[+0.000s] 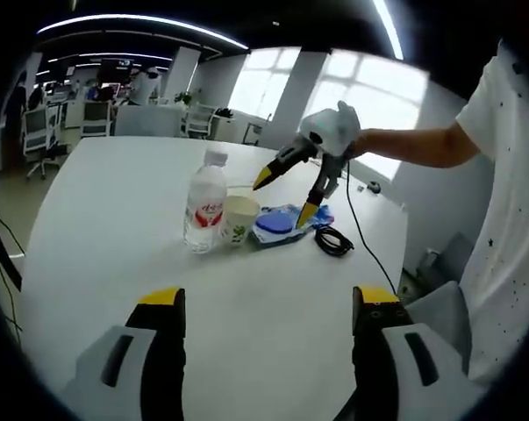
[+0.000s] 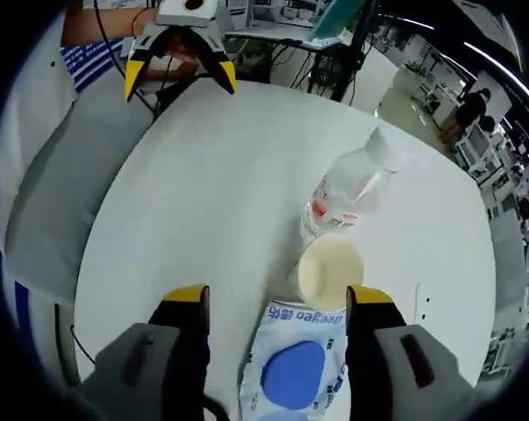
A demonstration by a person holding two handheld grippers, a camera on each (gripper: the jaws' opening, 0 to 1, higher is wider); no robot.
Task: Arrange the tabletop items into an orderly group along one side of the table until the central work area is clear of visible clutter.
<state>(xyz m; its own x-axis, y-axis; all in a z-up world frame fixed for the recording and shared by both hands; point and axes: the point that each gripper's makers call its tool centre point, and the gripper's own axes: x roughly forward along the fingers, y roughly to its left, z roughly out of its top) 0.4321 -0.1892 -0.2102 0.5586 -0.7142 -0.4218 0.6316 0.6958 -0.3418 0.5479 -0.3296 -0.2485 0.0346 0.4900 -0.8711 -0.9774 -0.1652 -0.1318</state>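
Bottle (image 1: 205, 210): I see it upright on the white table (image 1: 115, 228), touching the paper cup (image 1: 239, 219).
Wipes pack (image 1: 282, 224): right of cup, cable (image 1: 334, 240) beyond.
Right gripper (image 1: 286, 195): jaws apart, above pack.
Left gripper (image 1: 268, 311): jaws apart, empty, near edge.

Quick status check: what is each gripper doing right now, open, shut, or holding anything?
Left gripper: open, jaws wide apart, holding nothing, above bare white table.
Right gripper: open, empty, hovering above the blue-and-white wipes packet.
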